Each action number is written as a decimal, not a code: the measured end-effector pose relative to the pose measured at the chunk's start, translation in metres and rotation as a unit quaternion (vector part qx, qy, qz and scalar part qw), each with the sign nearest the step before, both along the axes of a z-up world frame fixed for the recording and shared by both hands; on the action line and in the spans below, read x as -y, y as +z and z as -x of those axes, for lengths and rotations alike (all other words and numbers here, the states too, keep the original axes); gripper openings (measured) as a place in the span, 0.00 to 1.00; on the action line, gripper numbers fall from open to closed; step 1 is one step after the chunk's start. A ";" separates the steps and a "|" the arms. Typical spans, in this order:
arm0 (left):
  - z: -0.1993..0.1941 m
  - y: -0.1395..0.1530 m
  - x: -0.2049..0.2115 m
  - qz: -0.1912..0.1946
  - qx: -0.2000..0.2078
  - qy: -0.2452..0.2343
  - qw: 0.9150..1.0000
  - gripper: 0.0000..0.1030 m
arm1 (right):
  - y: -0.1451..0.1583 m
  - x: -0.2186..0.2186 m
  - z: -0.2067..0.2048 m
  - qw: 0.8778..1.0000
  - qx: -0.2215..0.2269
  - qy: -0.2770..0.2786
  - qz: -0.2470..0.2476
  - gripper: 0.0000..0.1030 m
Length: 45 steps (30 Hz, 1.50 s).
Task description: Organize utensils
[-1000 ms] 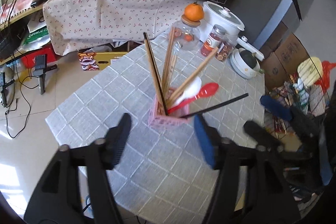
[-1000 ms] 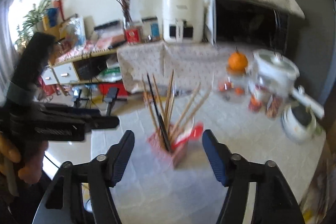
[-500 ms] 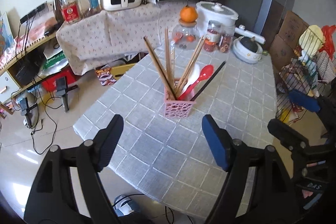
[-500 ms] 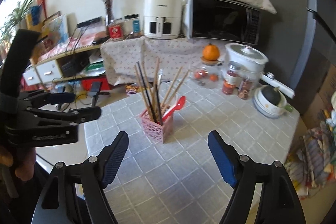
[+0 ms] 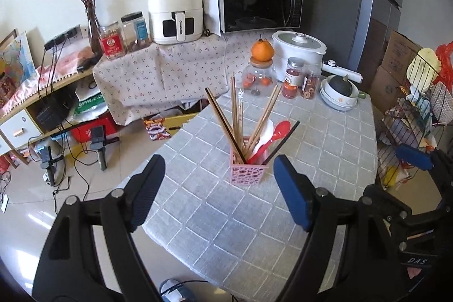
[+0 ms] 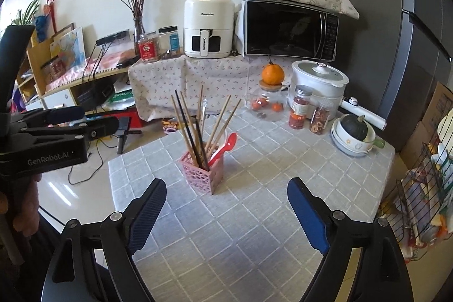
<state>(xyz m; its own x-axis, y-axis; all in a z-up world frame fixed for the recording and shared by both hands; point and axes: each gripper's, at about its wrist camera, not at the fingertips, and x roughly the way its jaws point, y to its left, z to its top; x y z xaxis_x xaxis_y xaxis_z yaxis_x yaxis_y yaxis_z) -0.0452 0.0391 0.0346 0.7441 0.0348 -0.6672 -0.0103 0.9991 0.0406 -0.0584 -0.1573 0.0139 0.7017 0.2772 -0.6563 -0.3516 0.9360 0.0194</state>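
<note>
- While standing wide with nothing between the blue pads, left gripper (image 5: pixel 219 187) holds empty; right gripper (image 6: pixel 226 210) likewise empty, its jaws opening further.
- Straight ahead at twelve o'clock, well apart from both: pink holder (image 6: pixel 201 173) on the checked tablecloth (image 6: pixel 269 217), packed with chopsticks (image 6: pixel 195 123), red spoon (image 6: pixel 225 147), white spoon (image 5: pixel 264 136).
- Likely risk: catching a splayed, leaning stick on any return, tipping the light holder.

One pink holder (image 5: pixel 245 174), one red spoon (image 5: pixel 276 133), one orange (image 5: pixel 262 49).
</note>
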 end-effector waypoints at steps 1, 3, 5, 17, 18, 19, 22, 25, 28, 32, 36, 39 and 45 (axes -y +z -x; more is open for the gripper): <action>0.000 0.001 0.001 0.001 0.003 -0.002 1.000 0.77 | -0.002 0.002 -0.002 1.000 0.000 0.001 -0.002 0.87; -0.001 0.002 0.004 0.005 0.011 -0.004 1.000 0.77 | -0.008 0.004 -0.006 1.000 -0.001 0.002 -0.002 0.87; -0.003 0.002 0.009 0.002 0.015 -0.004 1.000 0.77 | -0.016 0.005 -0.011 1.000 -0.009 0.002 0.001 0.87; -0.010 -0.001 0.021 0.005 0.012 -0.024 1.000 0.77 | -0.016 0.012 -0.021 1.000 -0.012 -0.001 -0.020 0.87; -0.009 -0.001 0.022 0.007 0.013 -0.026 1.000 0.77 | -0.016 0.012 -0.021 1.000 -0.011 0.001 -0.017 0.87; -0.009 -0.001 0.023 0.008 0.012 -0.028 0.999 0.77 | -0.017 0.011 -0.021 1.000 -0.011 0.001 -0.016 0.87; -0.011 -0.002 0.023 0.014 0.005 -0.031 0.999 0.77 | -0.019 0.010 -0.022 1.000 -0.013 0.001 -0.013 0.87; -0.013 -0.002 0.022 0.021 0.002 -0.032 0.999 0.77 | -0.020 0.012 -0.024 1.000 -0.015 -0.002 -0.014 0.87; -0.012 -0.001 0.022 0.022 0.004 -0.032 0.999 0.77 | -0.019 0.013 -0.024 1.000 -0.013 -0.003 -0.015 0.87; -0.011 0.000 0.024 0.022 0.008 -0.037 0.999 0.77 | -0.017 0.013 -0.022 1.000 -0.006 -0.004 -0.011 0.87; -0.011 -0.001 0.027 0.017 0.007 -0.042 0.999 0.77 | -0.017 0.013 -0.022 1.000 -0.007 -0.005 -0.011 0.87; -0.011 -0.002 0.029 0.016 0.004 -0.048 0.999 0.77 | -0.017 0.013 -0.022 1.000 -0.007 -0.005 -0.009 0.87; -0.014 -0.004 0.028 0.023 -0.001 -0.047 0.999 0.77 | -0.016 0.015 -0.023 1.000 -0.004 -0.007 -0.013 0.87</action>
<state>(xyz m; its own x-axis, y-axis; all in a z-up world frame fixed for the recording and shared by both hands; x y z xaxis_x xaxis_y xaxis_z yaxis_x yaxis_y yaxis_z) -0.0315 0.0111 0.0310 0.7410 -0.0659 -0.6683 0.0847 0.9964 -0.0045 -0.0357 -0.1720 -0.0022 0.7007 0.2835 -0.6548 -0.3377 0.9401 0.0457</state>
